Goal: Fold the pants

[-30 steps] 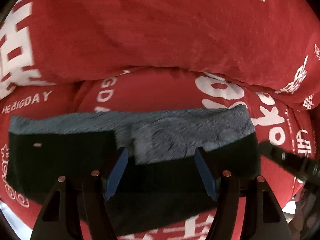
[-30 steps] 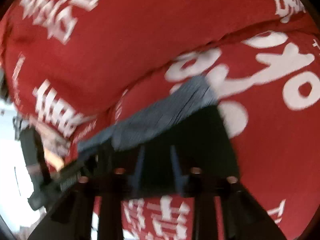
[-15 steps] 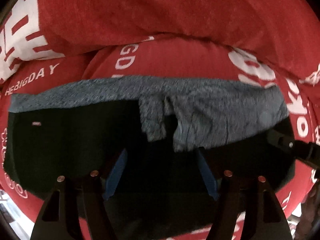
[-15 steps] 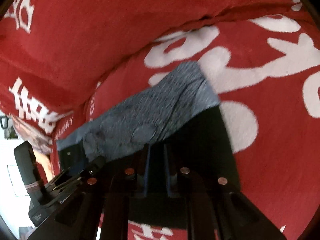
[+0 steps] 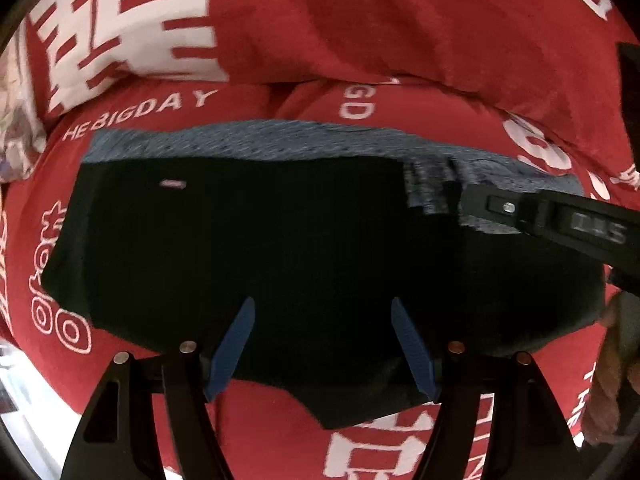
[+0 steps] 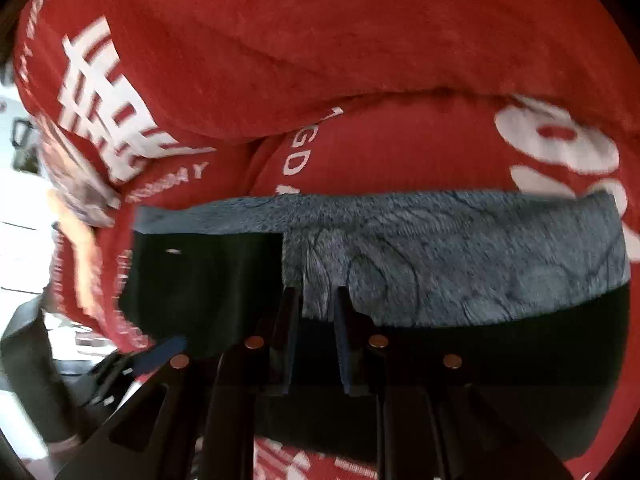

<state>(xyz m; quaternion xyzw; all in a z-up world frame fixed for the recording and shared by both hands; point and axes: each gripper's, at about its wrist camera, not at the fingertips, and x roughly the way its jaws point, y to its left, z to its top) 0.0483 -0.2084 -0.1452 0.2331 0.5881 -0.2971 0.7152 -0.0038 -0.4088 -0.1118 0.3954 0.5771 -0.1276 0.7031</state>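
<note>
The right gripper, its narrow jaws opening, has the grey fleece flap of the pants between them. The left gripper hovers wide, empty, over the dark cloth. The pants lie crosswise on the red bedspread, nearer the right gripper.

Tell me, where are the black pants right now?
The black pants lie flat on the red blanket, filling the middle of both views, just below its big fold.
</note>
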